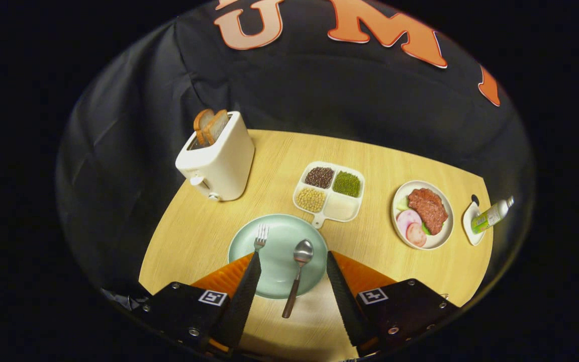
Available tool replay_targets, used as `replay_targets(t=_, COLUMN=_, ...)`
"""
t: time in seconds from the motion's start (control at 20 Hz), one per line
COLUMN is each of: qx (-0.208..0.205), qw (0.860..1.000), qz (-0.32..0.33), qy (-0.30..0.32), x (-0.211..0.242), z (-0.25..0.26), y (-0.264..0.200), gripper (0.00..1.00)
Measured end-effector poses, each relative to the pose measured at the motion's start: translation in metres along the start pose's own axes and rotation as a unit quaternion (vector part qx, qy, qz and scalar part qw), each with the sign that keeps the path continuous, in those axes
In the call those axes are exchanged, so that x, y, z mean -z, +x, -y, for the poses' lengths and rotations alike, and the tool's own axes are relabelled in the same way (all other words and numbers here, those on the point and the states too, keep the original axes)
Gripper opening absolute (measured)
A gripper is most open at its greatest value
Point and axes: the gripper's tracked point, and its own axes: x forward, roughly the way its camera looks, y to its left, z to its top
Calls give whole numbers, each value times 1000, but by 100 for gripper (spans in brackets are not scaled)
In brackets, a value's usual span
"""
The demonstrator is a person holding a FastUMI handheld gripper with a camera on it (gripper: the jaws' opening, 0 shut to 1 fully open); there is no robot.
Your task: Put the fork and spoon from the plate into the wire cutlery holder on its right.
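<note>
A pale green plate [279, 254] lies on the wooden table just ahead of my gripper [292, 256]. On it rest a fork [261, 236] and a spoon [300, 256]. The fork's tines point away from me, and its handle is hidden behind my left finger [247, 286]. The spoon lies between my two fingers, its dark handle [290, 300] reaching over the plate's near rim toward me. My gripper hovers above the plate, open, with nothing held between its fingers.
A white toaster [219, 161] with bread slices stands beyond the plate to the left. A four-part dish of beans [328, 191] sits just beyond the plate. Farther right are a plate of food [422, 215] and a small dish with a green bottle [488, 217].
</note>
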Motion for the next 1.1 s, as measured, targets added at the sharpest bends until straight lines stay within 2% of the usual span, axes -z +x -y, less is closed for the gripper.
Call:
replay_targets(t=0.3, qx=-10, qw=990, qz=-137, qy=27, x=54, z=-7, y=55, gripper=72)
replay_targets(t=0.4, qx=-14, qw=986, qz=-158, qy=43, x=64, z=-11, y=67, gripper=66)
replay_targets(t=0.65, qx=17, qw=981, qz=-191, qy=17, x=84, z=0, y=94, gripper=61)
replay_targets(t=0.85, qx=36, qw=977, qz=-210, qy=16, x=101, z=3, y=113, gripper=48)
replay_targets(t=1.05, qx=47, qw=974, qz=-221, qy=29, x=113, z=8, y=121, gripper=27)
replay_targets(t=1.1, qx=48, qw=973, qz=-222, qy=38, x=113, z=7, y=118, gripper=19)
